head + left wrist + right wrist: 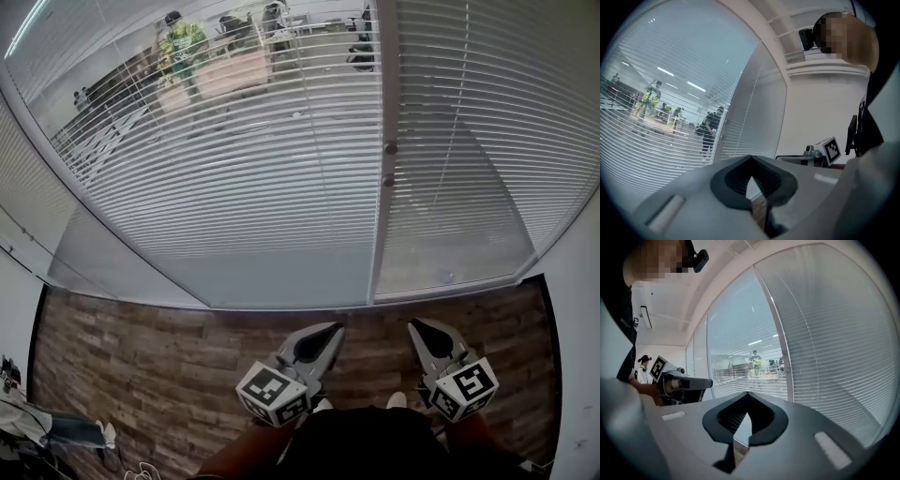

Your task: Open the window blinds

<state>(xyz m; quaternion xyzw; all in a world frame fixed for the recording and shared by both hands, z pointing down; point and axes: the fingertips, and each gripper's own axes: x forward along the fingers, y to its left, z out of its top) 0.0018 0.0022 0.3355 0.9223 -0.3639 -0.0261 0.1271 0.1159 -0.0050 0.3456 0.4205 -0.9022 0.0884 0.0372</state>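
I find the blinds at 12 o'clock: white horizontal slats, see-through on the left pane, denser on the right. Left gripper and right gripper are both pinched closed, empty. Only the head view shows the bare glass band under the slats; the gripper views largely hide it.

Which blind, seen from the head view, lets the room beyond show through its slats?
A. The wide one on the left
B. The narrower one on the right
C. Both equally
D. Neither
A: a person in green shows clearly through the left blind, while the right blind reads as near-solid white.
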